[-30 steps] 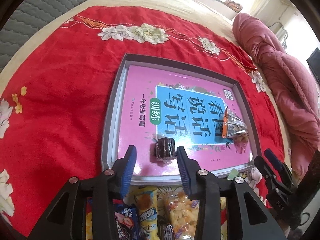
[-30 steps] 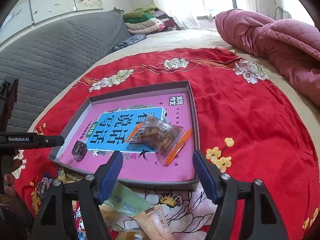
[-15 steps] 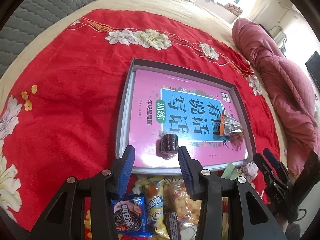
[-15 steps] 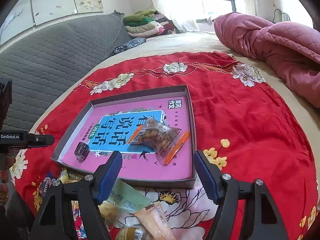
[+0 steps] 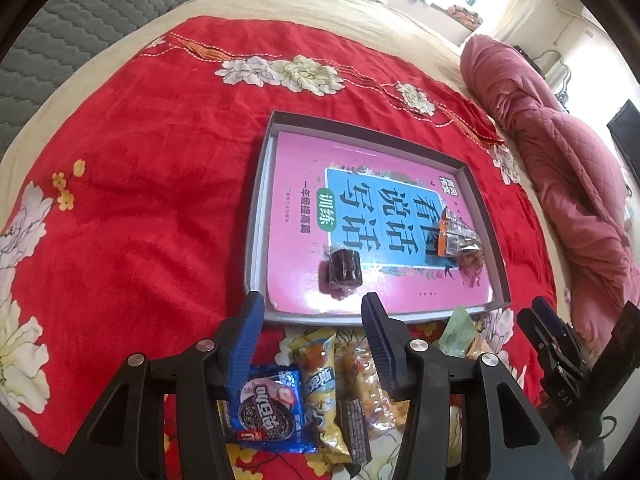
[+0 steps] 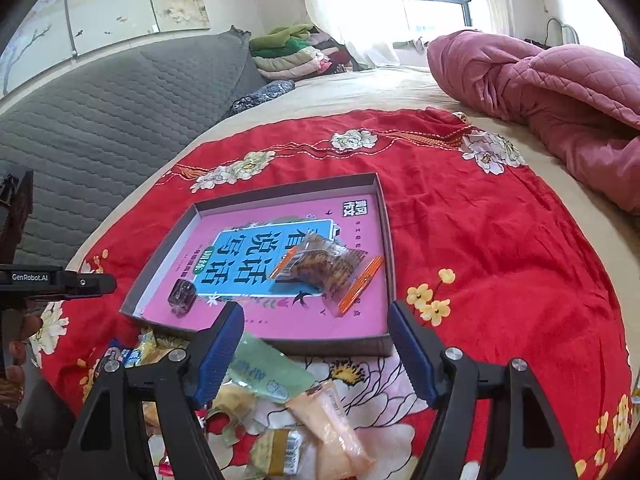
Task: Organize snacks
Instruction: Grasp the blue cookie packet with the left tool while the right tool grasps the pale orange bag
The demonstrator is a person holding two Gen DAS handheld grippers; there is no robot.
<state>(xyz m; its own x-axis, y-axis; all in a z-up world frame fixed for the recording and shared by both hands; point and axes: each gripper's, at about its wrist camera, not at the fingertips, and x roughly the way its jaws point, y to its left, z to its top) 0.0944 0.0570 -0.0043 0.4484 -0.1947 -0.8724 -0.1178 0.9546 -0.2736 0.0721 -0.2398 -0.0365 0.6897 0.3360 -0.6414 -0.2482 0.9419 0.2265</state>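
A: Left tongs (image 5: 312, 312) opening, nothing between; right tongs (image 6: 316, 320) apart, also empty. Risk from here?

B: Packets in the pile (image 5: 320, 392) overlapping, below the tongs on the red cloth (image 5: 140, 220). Could pinch two together, or slip on shiny wrap.

A: Count inside the tray (image 5: 258, 216)?

B: Two: one dark candy (image 5: 344, 272), one clear cookie bag (image 6: 320, 264), both on the pink book (image 5: 300, 168). Could knock them when reaching over the rim.

A: Outside?

B: At least six; exact number hard to tell.
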